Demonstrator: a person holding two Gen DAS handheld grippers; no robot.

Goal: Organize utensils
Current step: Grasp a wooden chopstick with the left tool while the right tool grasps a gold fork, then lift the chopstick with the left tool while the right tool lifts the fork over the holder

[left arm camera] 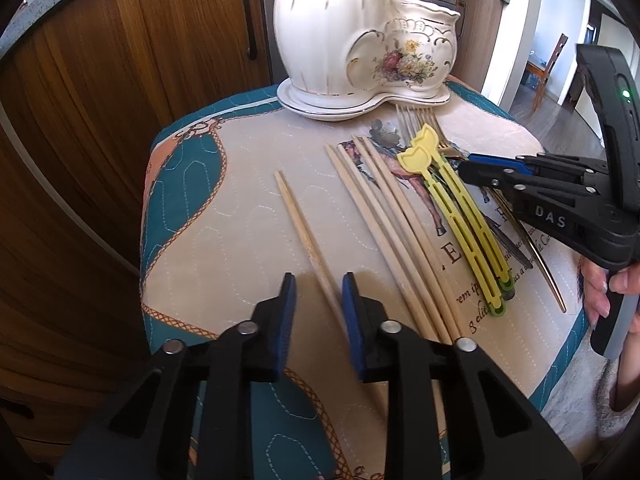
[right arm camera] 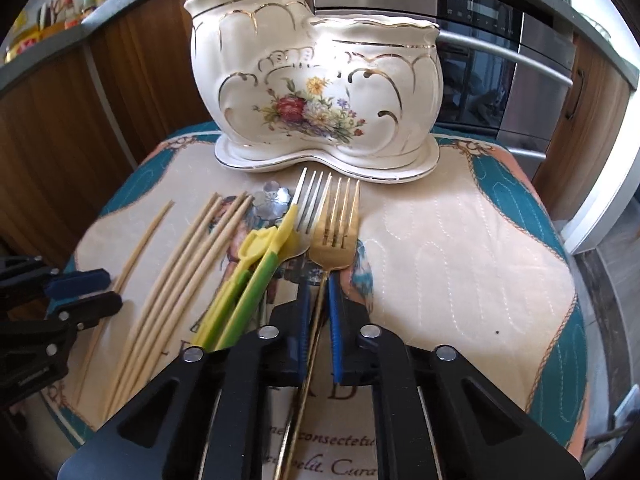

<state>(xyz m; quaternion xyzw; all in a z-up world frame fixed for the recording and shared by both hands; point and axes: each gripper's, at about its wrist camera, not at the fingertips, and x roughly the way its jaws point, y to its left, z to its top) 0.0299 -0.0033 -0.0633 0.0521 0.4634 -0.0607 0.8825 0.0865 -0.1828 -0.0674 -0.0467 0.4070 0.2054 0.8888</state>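
Two claws are low over the quilted cloth (right arm camera: 460,260), each set astride one utensil. Your left claw (left arm camera: 318,280) has its blue pads spread a little, and the single chopstick (left arm camera: 304,232) runs between them and on ahead of the tips. It lies nearer the right pad, cloth shows between it and the left pad, so nothing is pinched there. Just off that claw's right side lies the bundle of chopsticks (left arm camera: 384,216), side by side and fanning slightly. Further right are the yellow and green plastic tongs (left arm camera: 460,216) with flat leaf-shaped ends. Your right claw (right arm camera: 319,280) has its pads drawn in close on either side of the thin handle of the gold fork (right arm camera: 334,236). You cannot tell from either view whether they press on it or stand just clear. The fork's head lies straight ahead of those tips, tines pointing away from you. The silver fork (right arm camera: 308,208) lies just to the left of the gold one, with the tongs' yellow ends resting over its lower part. Beyond both claws, at the far edge of the cloth, the white flowered ceramic holder (right arm camera: 320,80) stands upright on its saucer. Its tall compartment sits to the left of the low one. Your hand (left arm camera: 600,292) grips the right claw's handle at the edge of the left camera's view.
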